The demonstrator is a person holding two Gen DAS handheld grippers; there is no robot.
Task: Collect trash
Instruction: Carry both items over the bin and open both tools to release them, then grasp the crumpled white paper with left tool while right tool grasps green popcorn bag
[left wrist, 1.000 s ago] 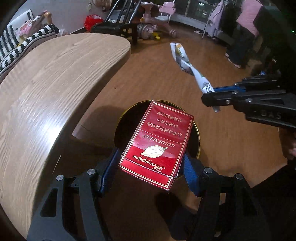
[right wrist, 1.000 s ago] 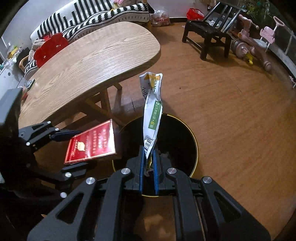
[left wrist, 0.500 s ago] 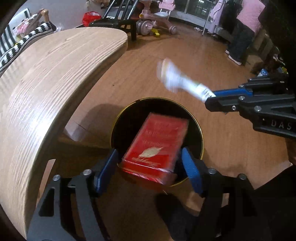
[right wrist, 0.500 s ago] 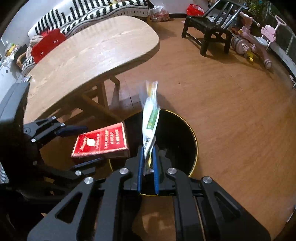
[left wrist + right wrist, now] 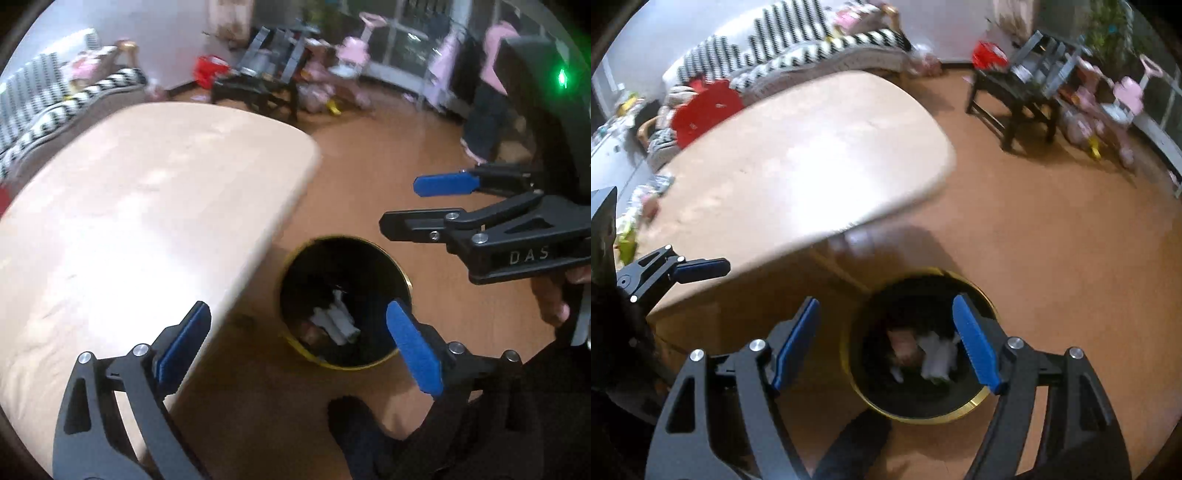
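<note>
A black bin with a gold rim (image 5: 403,275) (image 5: 975,404) stands on the wooden floor beside the table. Inside it lie a white wrapper (image 5: 338,321) (image 5: 936,356) and a reddish pack (image 5: 903,343), both blurred. My left gripper (image 5: 297,345) hangs above the bin's near side, its jaws opening wide with nothing between them. My right gripper (image 5: 886,341) is also above the bin, jaws opening and empty; in the left wrist view it (image 5: 410,205) comes in from the right. The left gripper's blue pad (image 5: 701,267) shows at the left of the right wrist view.
A light wooden table (image 5: 147,206) (image 5: 812,162) overhangs the floor just left of the bin. A striped sofa (image 5: 798,62), a dark bench (image 5: 1019,99) and pink toys (image 5: 351,55) stand further back. A person in pink (image 5: 487,110) stands at the far right.
Both grippers have opened and let go: the red pack and the white wrapper dropped into the bin. Both hands have risen and pulled back from the bin.
</note>
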